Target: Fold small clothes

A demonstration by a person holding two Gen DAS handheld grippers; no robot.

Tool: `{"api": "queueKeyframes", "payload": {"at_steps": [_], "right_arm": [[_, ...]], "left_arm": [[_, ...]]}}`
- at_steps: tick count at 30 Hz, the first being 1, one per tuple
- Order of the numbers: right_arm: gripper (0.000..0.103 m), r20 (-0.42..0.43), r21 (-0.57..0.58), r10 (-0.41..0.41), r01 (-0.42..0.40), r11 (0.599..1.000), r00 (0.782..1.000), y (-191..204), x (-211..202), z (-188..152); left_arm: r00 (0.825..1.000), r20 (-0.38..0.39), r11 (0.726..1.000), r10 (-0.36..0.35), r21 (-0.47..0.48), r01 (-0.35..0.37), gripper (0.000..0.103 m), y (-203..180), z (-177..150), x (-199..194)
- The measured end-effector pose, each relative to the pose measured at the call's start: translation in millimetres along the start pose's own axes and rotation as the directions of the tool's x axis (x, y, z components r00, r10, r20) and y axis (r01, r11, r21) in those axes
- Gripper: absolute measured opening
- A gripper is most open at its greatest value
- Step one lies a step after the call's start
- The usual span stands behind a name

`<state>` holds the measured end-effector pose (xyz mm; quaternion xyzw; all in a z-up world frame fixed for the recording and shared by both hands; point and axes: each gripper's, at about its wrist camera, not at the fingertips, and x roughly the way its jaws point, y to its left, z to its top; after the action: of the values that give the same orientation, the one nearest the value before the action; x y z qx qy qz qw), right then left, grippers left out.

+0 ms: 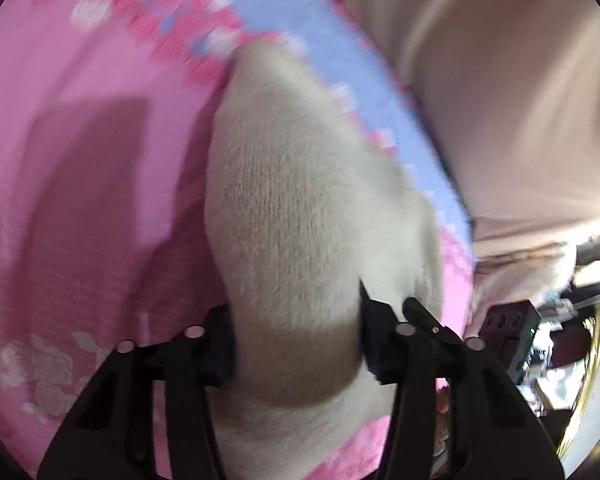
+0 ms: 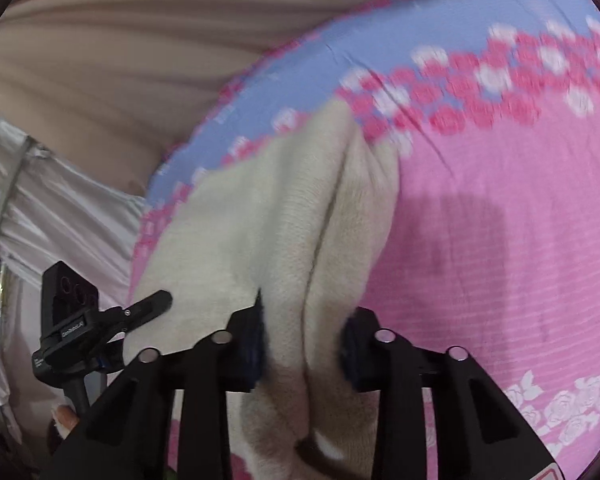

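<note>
A cream knitted garment (image 1: 300,200) hangs over a pink bed sheet (image 1: 80,140) with a blue flowered border. My left gripper (image 1: 296,340) is shut on one end of it. In the right wrist view the same cream garment (image 2: 280,240) shows a lengthwise fold. My right gripper (image 2: 304,344) is shut on its near end. The left gripper (image 2: 148,304) also shows at the lower left of the right wrist view, beside the garment. Both views are motion-blurred.
The sheet's blue band with pink and white flowers (image 2: 460,80) runs along the bed edge. Beige curtain folds (image 1: 500,80) hang beyond it. Silvery plastic sheeting (image 2: 40,208) lies at left. A dark box and cluttered items (image 1: 516,328) sit at right.
</note>
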<state>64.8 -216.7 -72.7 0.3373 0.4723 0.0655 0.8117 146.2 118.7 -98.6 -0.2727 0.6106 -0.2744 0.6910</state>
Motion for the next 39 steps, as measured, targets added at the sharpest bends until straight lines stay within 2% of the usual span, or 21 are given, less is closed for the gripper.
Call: {"api": "queueKeyframes", "payload": {"at_steps": [3,5,7,9,10,11,12,13,16,19,21,22,24,25,27,28,31,33,35,36,39], "right_arm": [[0.027,0.068,-0.088,0.025,-0.019,0.996,0.997,29,-43,4],[0.033,0.078,-0.128,0.001,0.009,0.992,0.997,34,-48,3],[0.041,0.040,-0.146,-0.069,0.074,0.987,0.997,19,-23,-2],[0.039,-0.027,-0.089,-0.214,0.211,0.973,0.976,-10,4,-13],[0.036,-0.024,-0.051,-0.206,0.205,0.977,0.978,-13,3,-15],[0.033,0.019,-0.020,-0.163,0.163,0.986,0.987,-12,-9,-19],[0.029,0.076,-0.032,-0.165,0.168,0.985,0.983,-2,-28,-24],[0.018,0.113,-0.067,-0.178,0.187,0.980,0.977,11,-41,-28],[0.005,0.161,-0.182,-0.214,0.242,0.953,0.964,45,-57,-44],[0.000,0.088,-0.267,-0.291,0.304,0.914,0.953,52,-24,-59],[0.000,0.028,-0.279,-0.355,0.348,0.895,0.934,34,6,-71],[0.000,0.047,-0.286,-0.355,0.353,0.891,0.934,28,9,-74],[0.000,0.052,-0.272,-0.324,0.325,0.906,0.945,14,6,-66],[0.000,0.026,-0.248,-0.302,0.299,0.922,0.953,9,4,-62],[0.000,0.006,-0.263,-0.302,0.293,0.919,0.953,9,4,-62],[0.000,0.006,-0.283,-0.317,0.306,0.909,0.948,13,5,-62],[0.000,0.057,-0.277,-0.330,0.332,0.902,0.942,38,-16,-69],[0.002,0.116,-0.284,-0.307,0.327,0.901,0.945,59,-34,-78],[0.007,0.150,-0.270,-0.294,0.326,0.906,0.944,75,-52,-90],[0.014,0.163,-0.262,-0.290,0.324,0.909,0.943,81,-60,-98],[0.036,0.223,-0.253,-0.314,0.366,0.896,0.923,92,-74,-118]], "left_arm": [[0.997,0.039,0.996,-0.070,0.051,0.068,0.044,-27,0,-34],[0.997,0.057,0.995,-0.050,0.086,0.045,0.050,-37,-2,-42],[0.991,0.110,0.989,0.074,0.123,-0.088,0.063,-35,-5,-32],[0.963,0.129,0.960,0.236,0.120,-0.251,0.061,-25,-11,-11],[0.953,0.112,0.952,0.281,0.091,-0.291,0.059,-17,-15,-5],[0.957,0.109,0.958,0.271,0.069,-0.279,0.059,-14,-21,-7],[0.958,0.129,0.961,0.256,0.069,-0.266,0.060,-16,-28,-14],[0.951,0.156,0.956,0.268,0.081,-0.283,0.060,-20,-33,-23],[0.925,0.231,0.924,0.302,0.169,-0.344,0.069,-44,-51,-39],[0.896,0.281,0.870,0.345,0.264,-0.417,0.078,-69,-71,-26],[0.886,0.262,0.841,0.382,0.299,-0.451,0.078,-66,-75,-17],[0.878,0.237,0.822,0.415,0.316,-0.474,0.078,-62,-79,-6],[0.842,0.200,0.779,0.500,0.321,-0.539,0.080,-44,-85,13],[0.852,0.167,0.797,0.496,0.303,-0.523,0.082,-29,-88,17],[0.890,0.125,0.863,0.439,0.218,-0.456,0.086,-8,-87,14],[0.890,0.126,0.863,0.438,0.221,-0.455,0.086,-7,-87,13],[0.853,0.195,0.802,0.484,0.291,-0.521,0.084,-29,-92,2],[0.836,0.285,0.765,0.469,0.342,-0.546,0.083,-55,-102,-19],[0.829,0.336,0.746,0.446,0.373,-0.552,0.087,-70,-108,-34],[0.824,0.369,0.739,0.429,0.381,-0.555,0.096,-80,-115,-46],[0.795,0.459,0.735,0.396,0.361,-0.575,0.098,-99,-135,-67]]}}
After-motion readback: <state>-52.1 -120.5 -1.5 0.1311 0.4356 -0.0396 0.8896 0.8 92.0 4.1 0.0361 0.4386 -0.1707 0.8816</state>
